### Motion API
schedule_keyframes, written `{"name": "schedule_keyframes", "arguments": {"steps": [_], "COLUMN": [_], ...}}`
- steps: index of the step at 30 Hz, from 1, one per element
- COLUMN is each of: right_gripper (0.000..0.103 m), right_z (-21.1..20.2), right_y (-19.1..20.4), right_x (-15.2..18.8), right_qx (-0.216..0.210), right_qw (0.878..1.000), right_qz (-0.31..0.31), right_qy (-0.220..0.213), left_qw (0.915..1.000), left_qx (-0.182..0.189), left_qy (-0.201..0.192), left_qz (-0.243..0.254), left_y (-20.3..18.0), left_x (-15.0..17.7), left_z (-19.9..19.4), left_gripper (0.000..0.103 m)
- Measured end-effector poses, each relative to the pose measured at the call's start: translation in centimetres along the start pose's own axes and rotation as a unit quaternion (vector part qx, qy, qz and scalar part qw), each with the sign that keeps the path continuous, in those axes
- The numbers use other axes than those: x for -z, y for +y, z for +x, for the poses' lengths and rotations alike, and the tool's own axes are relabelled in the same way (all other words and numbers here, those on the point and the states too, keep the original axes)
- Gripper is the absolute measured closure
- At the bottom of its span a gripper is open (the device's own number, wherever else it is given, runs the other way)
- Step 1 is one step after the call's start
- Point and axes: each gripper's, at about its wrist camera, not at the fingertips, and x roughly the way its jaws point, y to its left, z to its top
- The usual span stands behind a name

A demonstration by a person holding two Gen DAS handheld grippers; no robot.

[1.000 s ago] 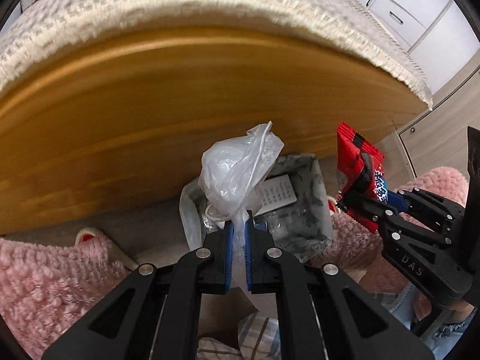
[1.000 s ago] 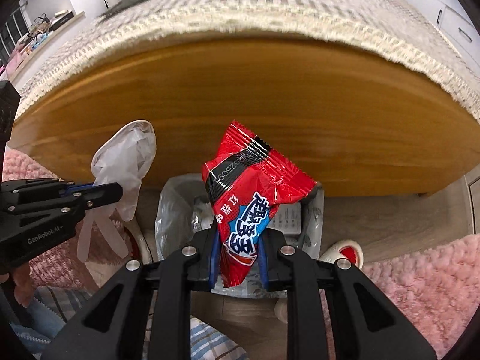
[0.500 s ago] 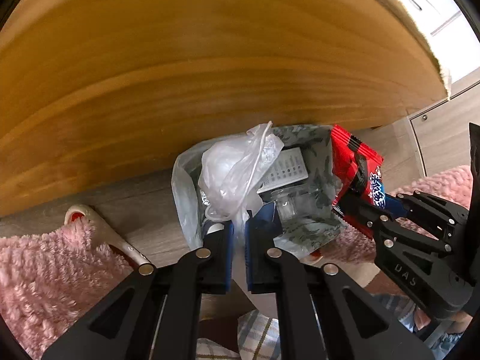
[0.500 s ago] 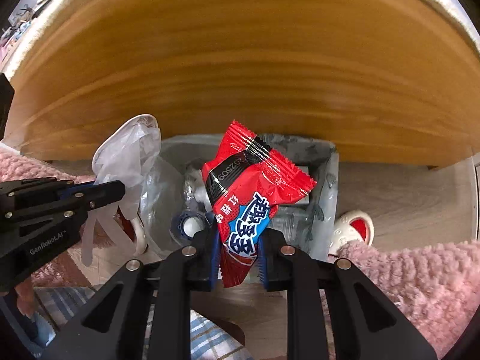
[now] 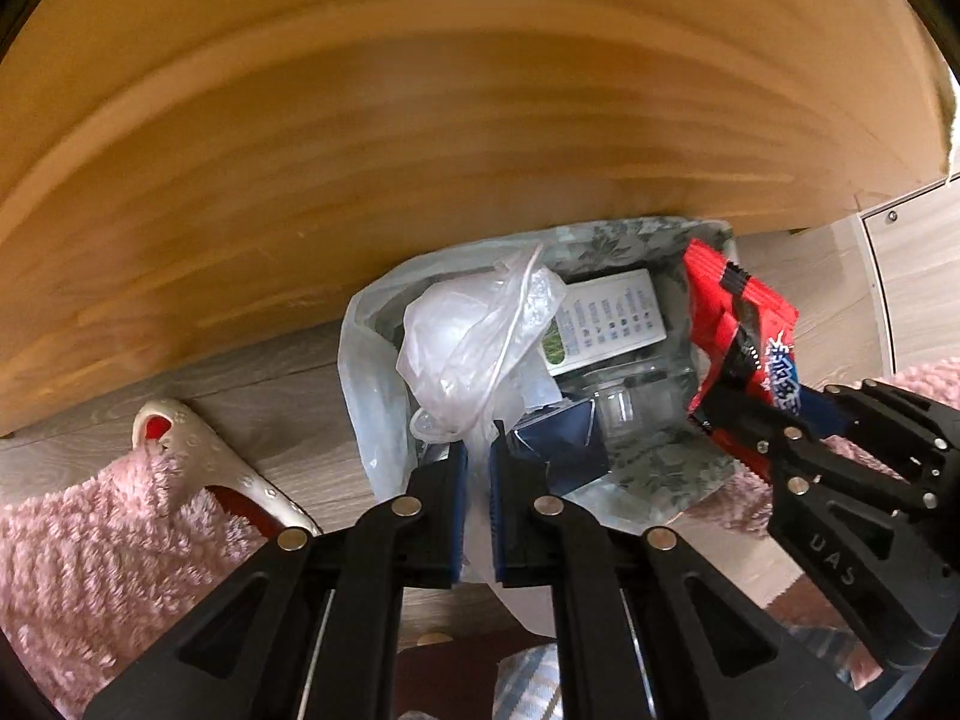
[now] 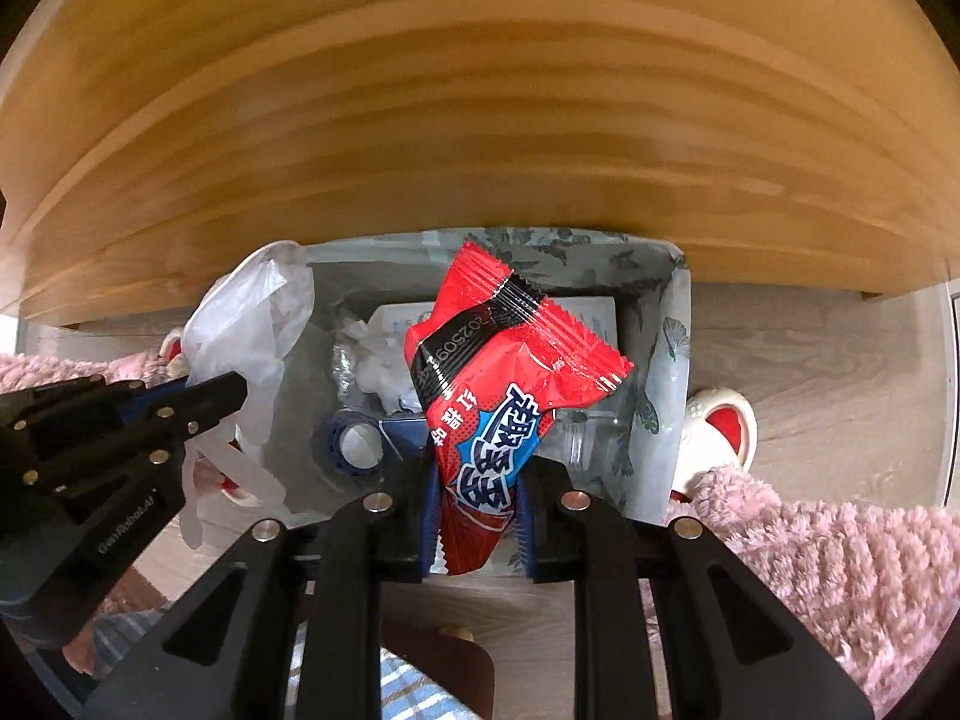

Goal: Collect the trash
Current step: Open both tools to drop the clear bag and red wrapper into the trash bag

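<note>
My left gripper (image 5: 478, 456) is shut on a crumpled clear plastic glove (image 5: 474, 348), which hangs over the left part of a lined trash bin (image 5: 630, 234). That glove (image 6: 252, 324) and the left gripper (image 6: 237, 387) also show at the left of the right wrist view. My right gripper (image 6: 477, 474) is shut on a red snack wrapper (image 6: 504, 384) held above the bin (image 6: 672, 324). In the left wrist view the wrapper (image 5: 738, 330) sits over the bin's right rim with the right gripper (image 5: 744, 420) below it. Both grippers point down. Inside the bin lie a white carton (image 5: 606, 324), a blue item (image 5: 564, 444) and clear plastic.
A wooden panel (image 5: 420, 120) rises just behind the bin. Pink fluffy slippers (image 5: 90, 540) (image 6: 840, 570) lie on the grey wood floor on either side, with white and red slippers (image 6: 726, 426) beside the bin. Checked fabric shows at the bottom edge.
Both grippers have sunk toward the bin, still holding the glove and the wrapper. The checked cover on top has left view, and the bin looks larger and closer.
</note>
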Motion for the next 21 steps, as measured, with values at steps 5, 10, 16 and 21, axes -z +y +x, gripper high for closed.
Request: {"name": "schedule_keyframes", "arguments": {"steps": [5,10,16,21], "right_gripper": [0.083,0.083,0.082,0.074], "right_z": [1.3,2.7,3.1,2.8], "right_y": [-0.8,-1.8,-1.8,-2.1], "right_x": [-0.2,-0.1,-0.3,-0.5], "right_qx": [-0.001,-0.011,-0.010,-0.004], "right_qw": [1.000,0.998,0.998,0.997], "right_qz": [0.018,0.043,0.047,0.053], "right_qy": [0.018,0.040,0.049,0.053], "left_qw": [0.9999,0.9995,0.9993,0.9996], "left_qx": [-0.008,0.006,0.024,0.018], "left_qy": [0.007,0.027,0.027,0.017], "left_qz": [0.008,0.016,0.010,0.011], "left_y": [0.1,-0.5,-0.5,-0.3], "left_x": [0.1,0.3,0.1,0.0], "left_z": [1.7,3.3,3.6,3.0], "left_gripper": [0.099,0.099,0.099,0.098]}}
